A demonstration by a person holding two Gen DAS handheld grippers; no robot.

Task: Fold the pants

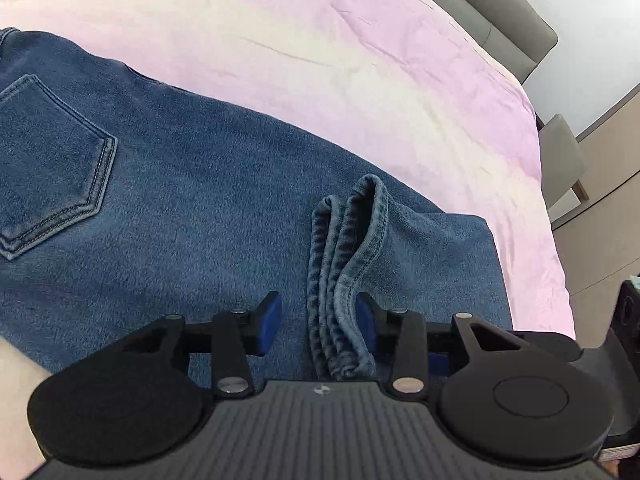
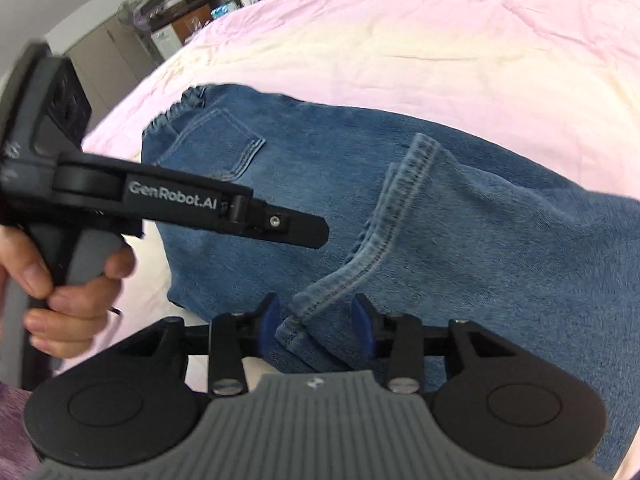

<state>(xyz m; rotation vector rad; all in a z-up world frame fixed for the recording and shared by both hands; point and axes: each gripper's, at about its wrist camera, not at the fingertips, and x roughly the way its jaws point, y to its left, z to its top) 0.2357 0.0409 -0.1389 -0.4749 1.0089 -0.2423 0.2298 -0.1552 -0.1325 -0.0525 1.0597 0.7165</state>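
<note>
Blue jeans (image 1: 180, 184) lie on the pink bed sheet (image 1: 320, 52), back pocket (image 1: 48, 164) up, legs folded over the seat. The stacked leg hems (image 1: 344, 272) stand between the blue pads of my left gripper (image 1: 318, 322), whose jaws are open and not pressing the cloth. In the right wrist view the jeans (image 2: 500, 240) show the hem edge (image 2: 384, 240) running down between the pads of my right gripper (image 2: 316, 322), also open with a gap on both sides. The left gripper (image 2: 192, 208), held by a hand, appears there from the side at left.
The bed's grey headboard (image 1: 500, 8) and a grey chair (image 1: 564, 160) stand at the far right in the left wrist view. Shelves and furniture (image 2: 180, 16) stand beyond the bed edge in the right wrist view.
</note>
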